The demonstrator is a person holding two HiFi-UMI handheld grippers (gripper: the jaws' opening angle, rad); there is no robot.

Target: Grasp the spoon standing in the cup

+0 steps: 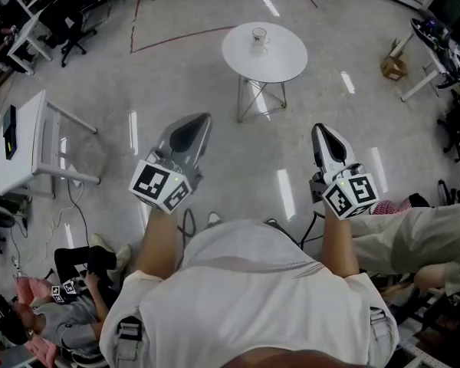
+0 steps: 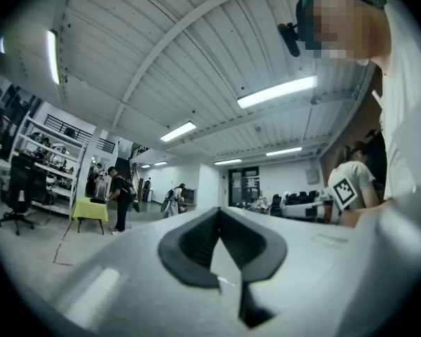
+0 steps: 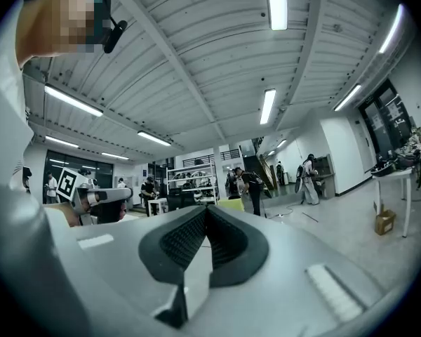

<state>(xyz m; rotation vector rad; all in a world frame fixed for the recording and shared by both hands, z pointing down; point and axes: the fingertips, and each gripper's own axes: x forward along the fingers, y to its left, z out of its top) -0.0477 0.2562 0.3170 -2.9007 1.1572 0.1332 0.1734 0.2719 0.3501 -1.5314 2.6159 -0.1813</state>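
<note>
A clear cup [image 1: 258, 37] stands on a small round white table [image 1: 280, 60] on thin metal legs, far ahead of me on the floor. It is too small to make out the spoon in it. My left gripper [image 1: 203, 118] and right gripper [image 1: 320, 128] are held up at chest height, well short of the table, both pointing towards it. In the left gripper view the jaws of the left gripper [image 2: 219, 209] meet at the tip with nothing between them. The right gripper [image 3: 206, 207] looks the same, shut and empty. Both gripper views aim at the ceiling, so the cup is hidden there.
A white desk [image 1: 27, 140] stands at the left, with a person seated on the floor [image 1: 69, 282] below it. A cardboard box [image 1: 393, 67] and another desk sit at the far right. Someone's legs [image 1: 414, 236] reach in at right. Red tape [image 1: 184, 37] marks the floor.
</note>
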